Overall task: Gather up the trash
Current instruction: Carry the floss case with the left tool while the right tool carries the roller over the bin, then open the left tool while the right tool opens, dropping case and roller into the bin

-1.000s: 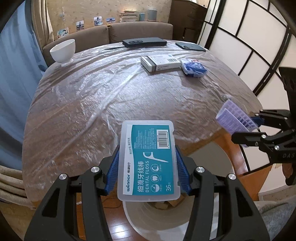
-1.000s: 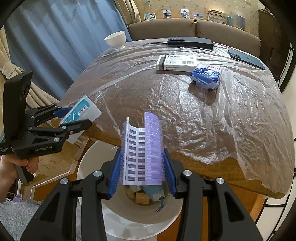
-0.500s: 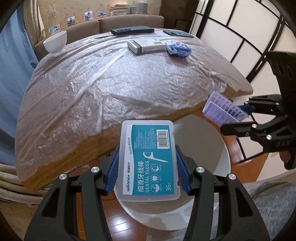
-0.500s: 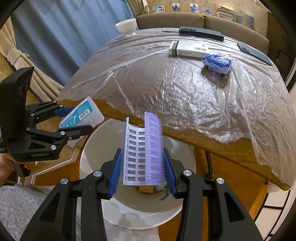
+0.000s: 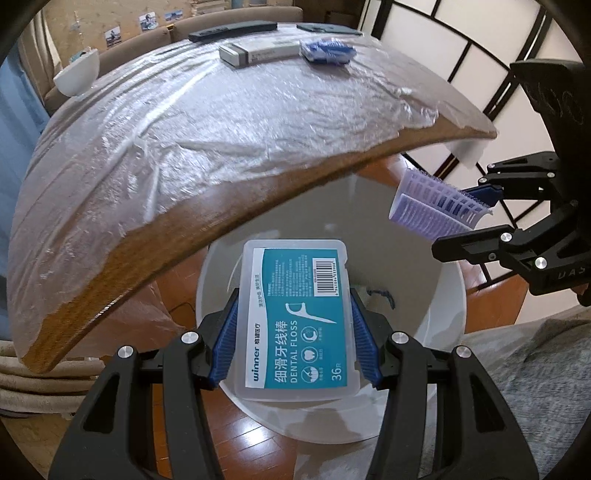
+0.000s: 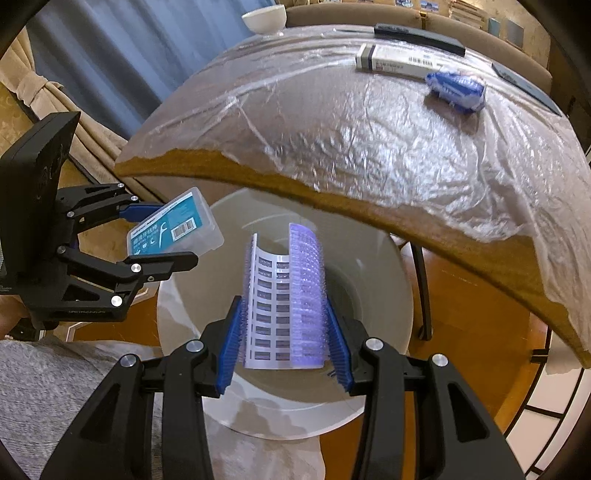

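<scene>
So I'm holding the left gripper (image 5: 293, 334) over the white round plastic trash bin (image 5: 448, 295), and its blue pads are pinching the long edges of a flat translucent dental floss box with a teal label (image 5: 297, 321). The box's long axis is running straight out along the fingers, barcode end pointing away from me toward the table edge. From the right wrist view I'm seeing that same box (image 6: 173, 229) side-on, sticking out past the left gripper's tips (image 6: 159, 236) and hanging just over the bin's left rim (image 6: 166, 314), tilted a bit.

The right gripper (image 6: 284, 332) is clamping a curled lilac plastic blister sheet with rows of little cells (image 6: 284, 295), squeezed into a U shape, long axis along the fingers and pointing away toward the far side of the bin. The left view is showing me that sheet (image 5: 436, 206) from the side, hanging above the bin's right half.

Only the left camera is catching anything down inside the bin, a bit of dark blue string (image 5: 382, 295); in the right view the sheet is blocking the bottom.

Sitting on the wooden table under wrinkled clear plastic film (image 6: 369, 147): a long white carton (image 6: 395, 61), a crumpled blue-and-white packet (image 6: 456, 90), a white bowl (image 6: 264, 18) and a black flat slab (image 6: 417, 37).
</scene>
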